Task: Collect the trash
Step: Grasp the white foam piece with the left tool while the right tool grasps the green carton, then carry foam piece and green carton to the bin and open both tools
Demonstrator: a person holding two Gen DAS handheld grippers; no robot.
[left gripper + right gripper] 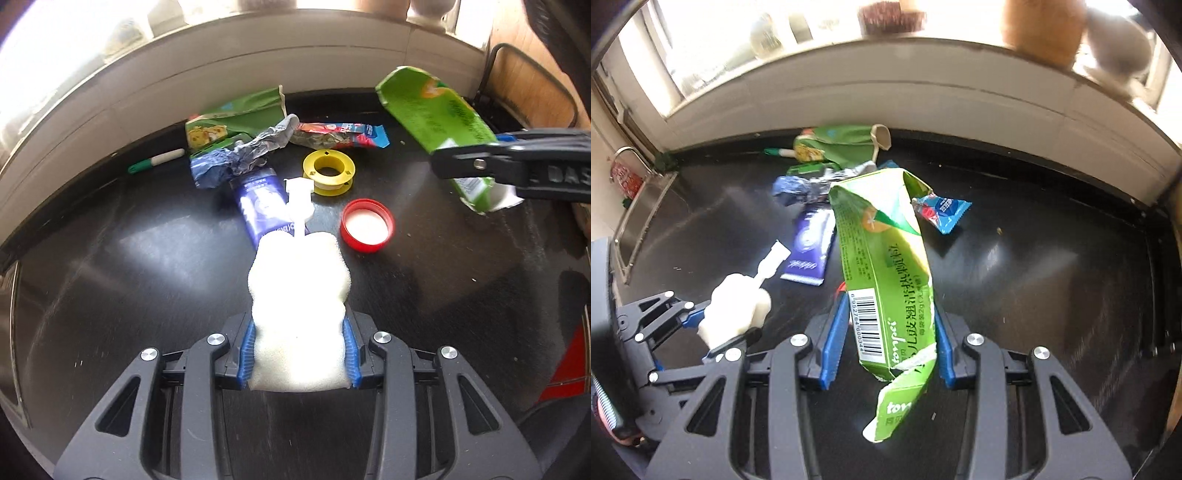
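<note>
My left gripper (299,328) is shut on a white foam block (299,280) with a white plastic stem sticking out of its far end. The block hangs just above the black countertop (147,280). In the right wrist view the same foam block (735,306) shows at the lower left, with the left gripper (713,332) around it. My right gripper (891,306) is shut on a torn green carton (886,258), its blue pads against both sides. The green carton (436,110) is off the counter, and the right gripper (480,162) clamps its lower end.
Loose on the counter lie a red cap (367,225), a yellow spool (327,171), a blue tube (258,199), crumpled foil (240,155), a green snack bag (236,114), a red-blue wrapper (340,134) and a green-white pen (157,160). A sink (639,214) sits far left.
</note>
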